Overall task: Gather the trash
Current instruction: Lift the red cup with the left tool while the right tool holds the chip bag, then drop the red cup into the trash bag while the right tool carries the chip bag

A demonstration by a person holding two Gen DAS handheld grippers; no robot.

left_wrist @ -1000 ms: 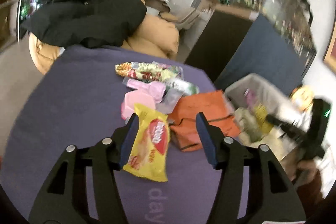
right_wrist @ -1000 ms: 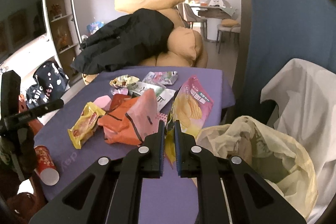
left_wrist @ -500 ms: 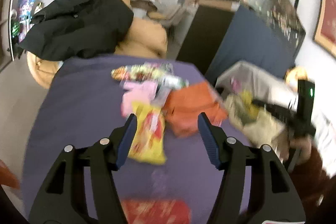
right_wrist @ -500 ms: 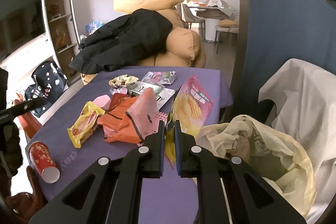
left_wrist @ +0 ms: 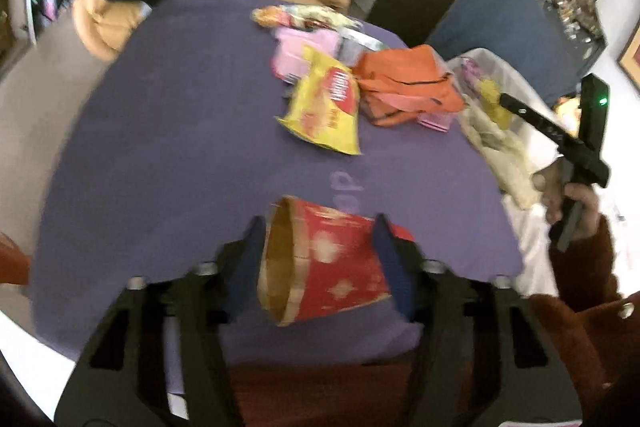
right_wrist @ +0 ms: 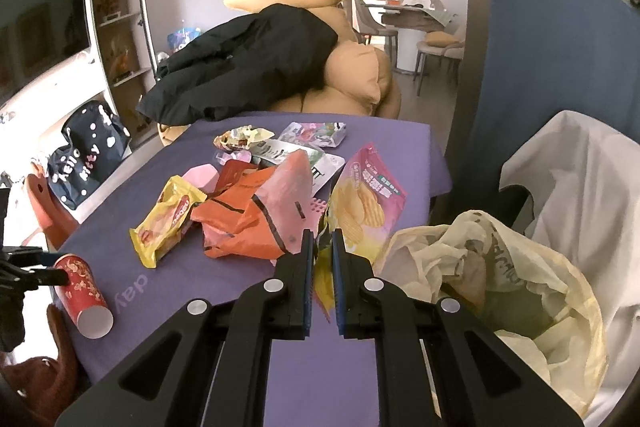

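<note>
two grippers busy: left gripper (left_wrist: 320, 259) spread wide around the red paper cup (left_wrist: 324, 263), lying on its side at the near edge of the purple table (left_wrist: 160, 147), not visibly pinched; right gripper (right_wrist: 320, 255) clamped nearly shut on the pink chip bag (right_wrist: 366, 203). could roll off that edge if nudged, or crush. beyond the cup, yellow wrapper (left_wrist: 326, 107) and orange bag (left_wrist: 408, 83); right of the cup, trash bag (right_wrist: 500, 267). nothing blocking.

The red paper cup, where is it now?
The red paper cup lies on its side between the left gripper fingers, at the purple table near edge, below the yellow snack bag.
</note>
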